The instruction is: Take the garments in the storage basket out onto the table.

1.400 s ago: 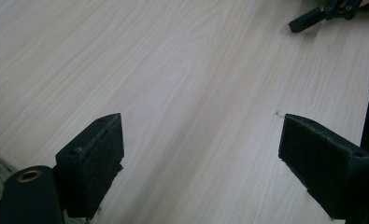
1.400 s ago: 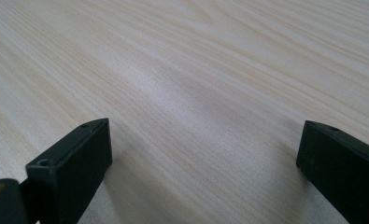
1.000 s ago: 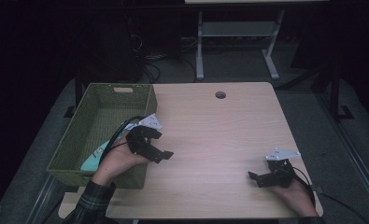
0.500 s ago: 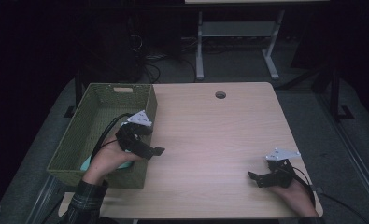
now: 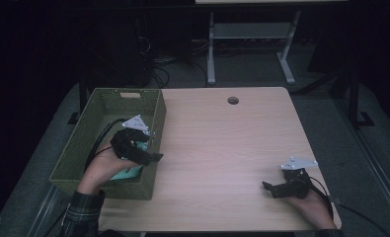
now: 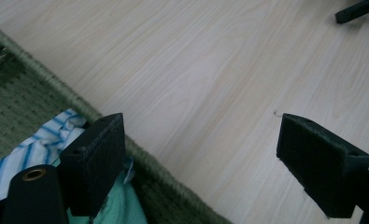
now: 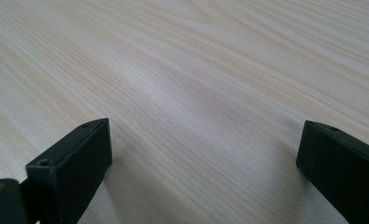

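A green woven basket stands on the left part of the wooden table. Inside it lie a blue-and-white striped cloth and a mint green cloth. My left gripper hovers over the basket's right rim, open and holding nothing, one jaw above the cloths and the other above the bare tabletop. My right gripper rests low over the table near the front right corner, open and with nothing between its jaws.
A round cable hole sits near the table's far edge. Beyond the table stand a white metal frame and loose cables on the dark floor. The table's right edge lies close to my right hand.
My left gripper has moved left from the tabletop to over the basket's right rim. The right gripper has stayed put.
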The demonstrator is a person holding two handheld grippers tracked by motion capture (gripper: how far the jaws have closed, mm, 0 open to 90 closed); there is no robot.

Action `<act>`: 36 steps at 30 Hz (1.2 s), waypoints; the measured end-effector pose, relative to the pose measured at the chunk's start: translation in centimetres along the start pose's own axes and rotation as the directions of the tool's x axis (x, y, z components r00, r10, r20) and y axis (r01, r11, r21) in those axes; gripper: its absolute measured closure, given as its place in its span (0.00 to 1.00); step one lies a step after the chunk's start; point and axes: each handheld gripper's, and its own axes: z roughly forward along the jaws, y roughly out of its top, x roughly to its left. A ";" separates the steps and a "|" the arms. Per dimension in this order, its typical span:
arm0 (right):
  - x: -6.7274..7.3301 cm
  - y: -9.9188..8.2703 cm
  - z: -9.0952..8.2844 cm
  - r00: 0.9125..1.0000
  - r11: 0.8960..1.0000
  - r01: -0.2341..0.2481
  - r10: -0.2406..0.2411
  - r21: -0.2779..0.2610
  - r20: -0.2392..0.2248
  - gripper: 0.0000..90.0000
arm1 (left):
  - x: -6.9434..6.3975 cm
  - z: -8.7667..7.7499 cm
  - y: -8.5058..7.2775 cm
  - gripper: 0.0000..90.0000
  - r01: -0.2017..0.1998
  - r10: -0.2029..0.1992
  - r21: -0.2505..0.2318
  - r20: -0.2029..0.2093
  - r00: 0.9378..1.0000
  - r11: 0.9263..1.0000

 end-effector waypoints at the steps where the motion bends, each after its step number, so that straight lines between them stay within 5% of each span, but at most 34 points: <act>1: 0.0 0.0 0.0 1.000 1.000 0.000 0.000 0.001 0.000 0.03 | 0.1 -0.1 -0.1 0.17 0.007 -0.007 0.000 -0.005 1.000 1.000; 18: 0.0 0.0 0.0 1.000 1.000 0.000 0.000 0.000 0.000 0.03 | 2.6 -1.7 -2.6 0.35 0.080 -0.078 0.018 -0.061 0.995 0.997; 36: 0.0 0.0 0.0 1.000 1.000 0.001 -0.001 0.000 0.000 0.03 | 5.1 -2.2 -5.1 0.39 0.133 -0.126 0.052 -0.128 0.984 0.990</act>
